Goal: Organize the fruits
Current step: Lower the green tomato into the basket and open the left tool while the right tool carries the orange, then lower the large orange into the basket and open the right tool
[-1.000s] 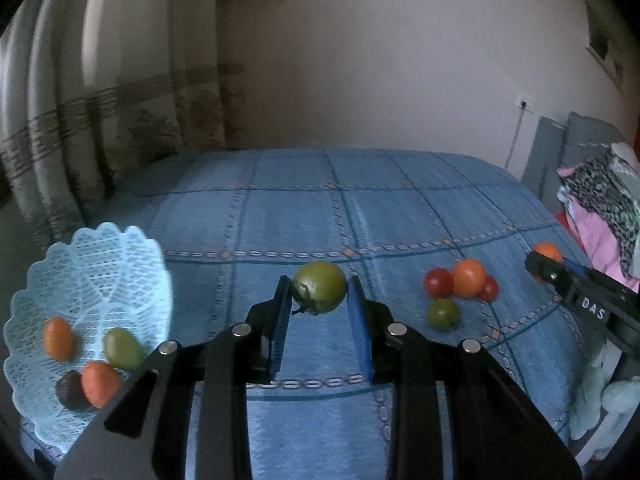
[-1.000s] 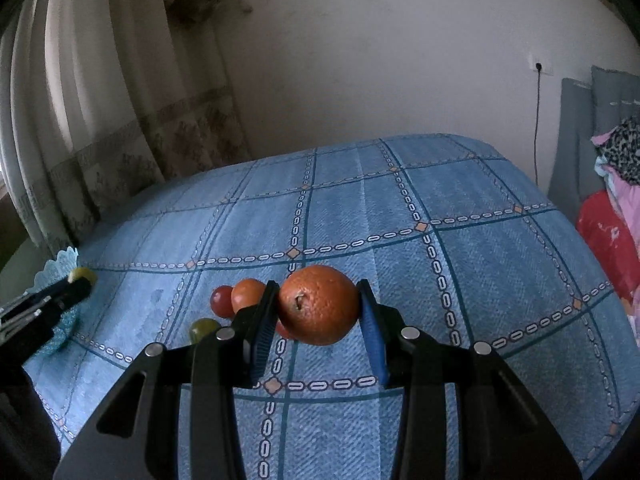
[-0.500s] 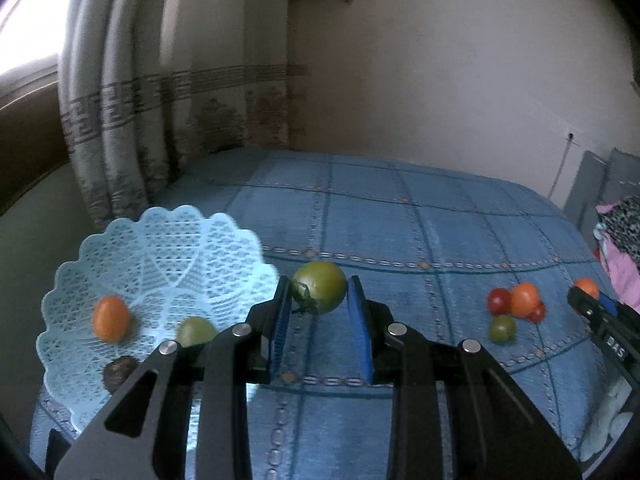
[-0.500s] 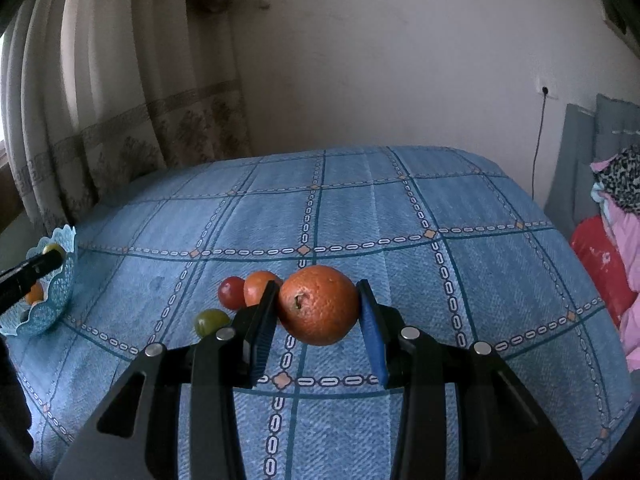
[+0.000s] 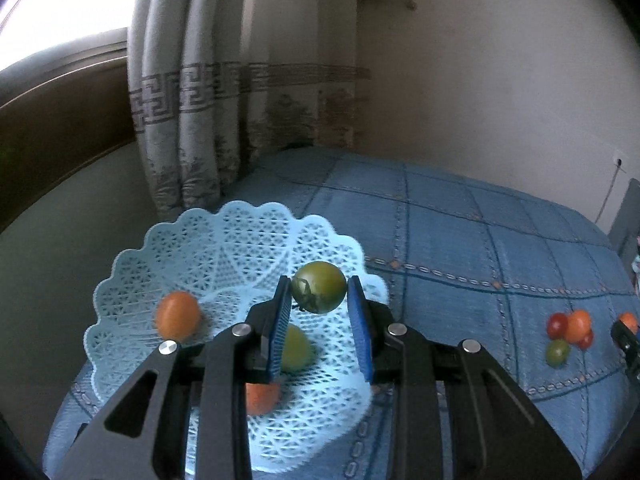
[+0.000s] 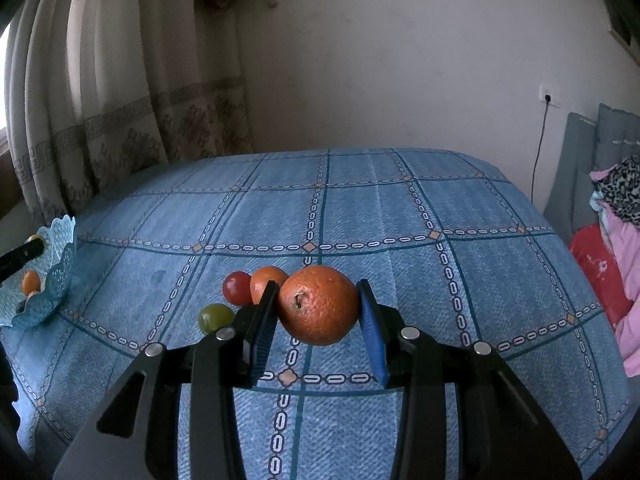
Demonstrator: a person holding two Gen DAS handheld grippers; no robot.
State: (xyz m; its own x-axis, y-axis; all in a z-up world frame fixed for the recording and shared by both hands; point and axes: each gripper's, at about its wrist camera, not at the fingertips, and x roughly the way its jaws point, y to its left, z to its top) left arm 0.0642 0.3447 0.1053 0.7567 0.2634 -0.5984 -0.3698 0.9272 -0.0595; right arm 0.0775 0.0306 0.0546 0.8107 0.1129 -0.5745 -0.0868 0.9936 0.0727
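Note:
My left gripper (image 5: 319, 294) is shut on a green tomato (image 5: 318, 286) and holds it above the light blue lace basket (image 5: 224, 248). Inside the basket lie an orange fruit (image 5: 178, 315), a green fruit (image 5: 297, 349) and another orange fruit (image 5: 262, 398), partly hidden by my fingers. My right gripper (image 6: 319, 309) is shut on a large orange (image 6: 319, 305), held above the blue checked cloth (image 6: 360, 216). Behind its left finger sit a red tomato (image 6: 236, 287), an orange tomato (image 6: 267, 279) and a green tomato (image 6: 215, 317). The basket (image 6: 44, 280) shows at the right wrist view's far left.
The loose fruit cluster (image 5: 568, 334) lies right of the basket on the cloth, with the right gripper's tip (image 5: 626, 334) beside it. Curtains (image 5: 200, 100) hang behind the basket. Pink and patterned clothes (image 6: 624, 240) are piled at the table's right edge. A cable (image 6: 540, 152) hangs from a wall socket.
My left gripper has carried the green tomato leftward from over the cloth to above the basket. The right gripper has stayed nearly still with the orange in it.

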